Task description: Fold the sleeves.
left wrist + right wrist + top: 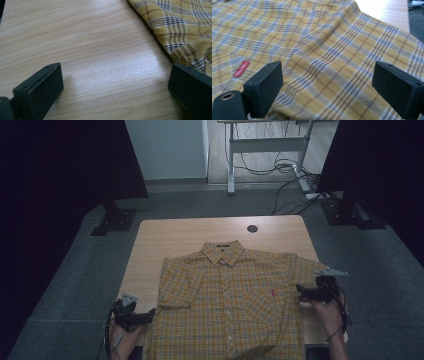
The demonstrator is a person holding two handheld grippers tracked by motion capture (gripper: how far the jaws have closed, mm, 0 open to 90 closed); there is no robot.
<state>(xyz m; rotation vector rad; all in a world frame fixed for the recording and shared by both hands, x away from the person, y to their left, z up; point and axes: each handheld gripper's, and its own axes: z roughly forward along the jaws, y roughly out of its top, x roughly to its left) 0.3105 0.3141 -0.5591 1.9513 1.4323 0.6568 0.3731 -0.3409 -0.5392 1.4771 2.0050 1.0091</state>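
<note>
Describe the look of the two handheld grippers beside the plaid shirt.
Both are black. The left gripper has a blocky body, a grey three-cornered plate on top and dark cables trailing toward the person. The right gripper has the same grey plate and a black cable looping by the hand. Up close, each jaw is a flat rectangular matte black block with small screw holes. No sleeves can be seen on the forearms.

A yellow plaid short-sleeved shirt (230, 300) lies flat on the light wooden table (170, 237), collar away from the person, one gripper at each sleeve
</note>
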